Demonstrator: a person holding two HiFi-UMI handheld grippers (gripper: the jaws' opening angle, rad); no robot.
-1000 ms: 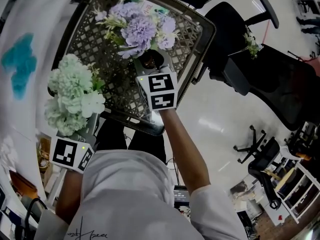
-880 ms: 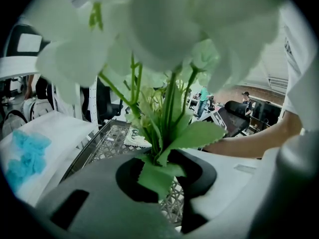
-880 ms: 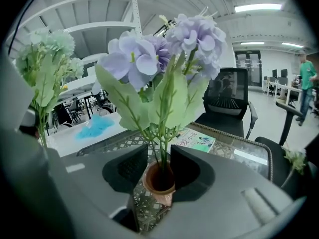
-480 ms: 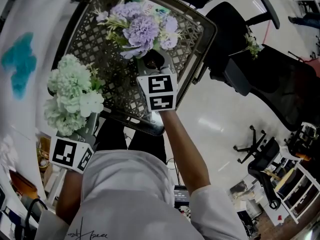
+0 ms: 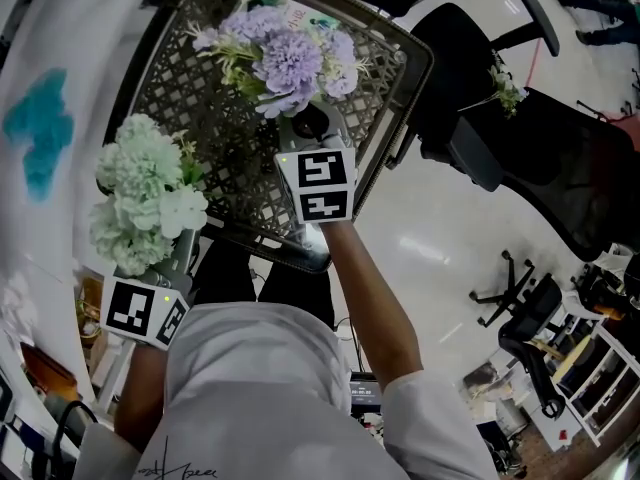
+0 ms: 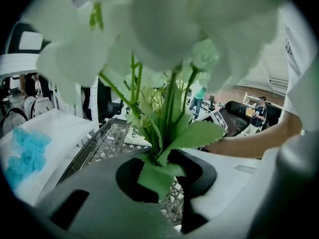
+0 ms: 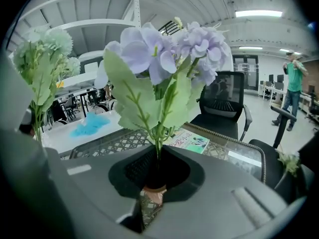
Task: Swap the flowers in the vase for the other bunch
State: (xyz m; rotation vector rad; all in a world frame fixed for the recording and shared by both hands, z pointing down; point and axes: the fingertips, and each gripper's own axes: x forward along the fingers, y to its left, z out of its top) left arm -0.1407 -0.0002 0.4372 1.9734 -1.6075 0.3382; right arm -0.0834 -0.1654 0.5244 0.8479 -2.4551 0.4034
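Note:
A purple bunch [image 5: 290,63] stands in a small dark-mouthed vase [image 5: 308,123] on the lattice table [image 5: 190,88]. My right gripper [image 5: 305,136] is at the vase mouth, its jaws closing round the stems. In the right gripper view the purple bunch [image 7: 169,49] rises from between the jaws of the right gripper [image 7: 157,171], with the brownish vase [image 7: 151,195] just below. At the table's left edge my left gripper [image 5: 183,246] is shut on the stems of a pale green-white bunch [image 5: 140,193]. The left gripper view shows that bunch [image 6: 164,29] filling the view above the left gripper [image 6: 160,176].
A booklet [image 7: 189,141] lies on the glass top at the table's far end. Black office chairs [image 5: 500,138] stand right of the table, one bearing a loose sprig [image 5: 503,90]. A white table with a blue patch [image 5: 40,128] runs along the left.
The purple bunch has shifted a little to the right and stands straighter as the right jaws have come in on its stems. The left gripper and its bunch have kept still.

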